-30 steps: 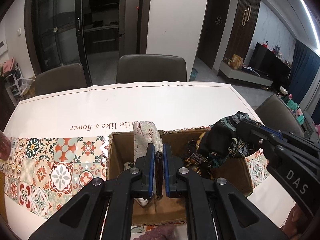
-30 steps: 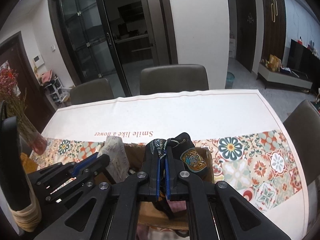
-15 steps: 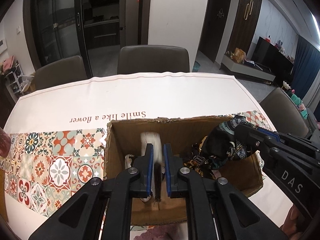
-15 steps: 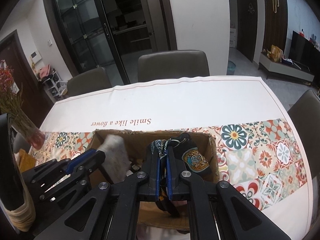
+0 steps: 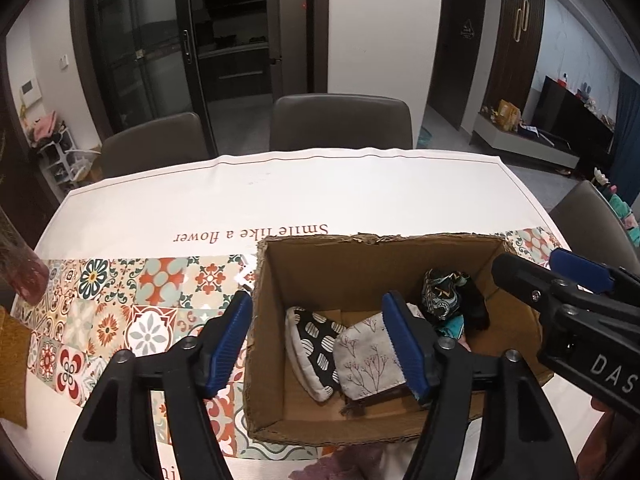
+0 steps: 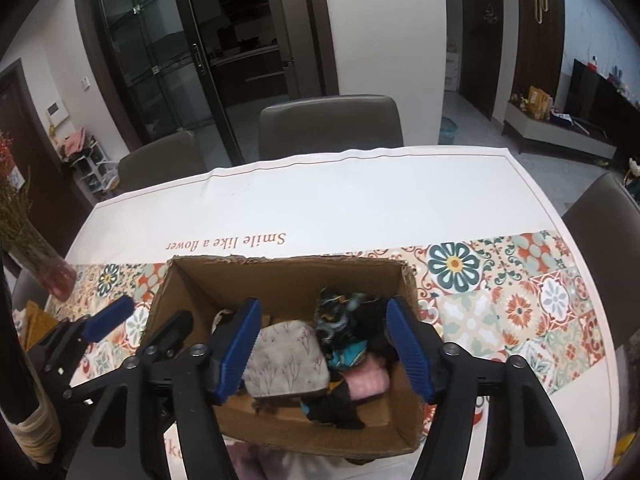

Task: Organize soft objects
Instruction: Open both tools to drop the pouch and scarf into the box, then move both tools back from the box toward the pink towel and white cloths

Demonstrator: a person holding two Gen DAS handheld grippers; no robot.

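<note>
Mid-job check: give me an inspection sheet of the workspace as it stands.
Surface: table under a white and tile-patterned cloth.
Job's things: cardboard box holding a floral pouch, a spotted pouch, a dark patterned cloth and a pink item.
Clutter: vase at the table's left edge.
Grippers: left gripper and right gripper open, over the box, empty.
Cables: nothing seen.
Surroundings: chairs, glass doors.
</note>
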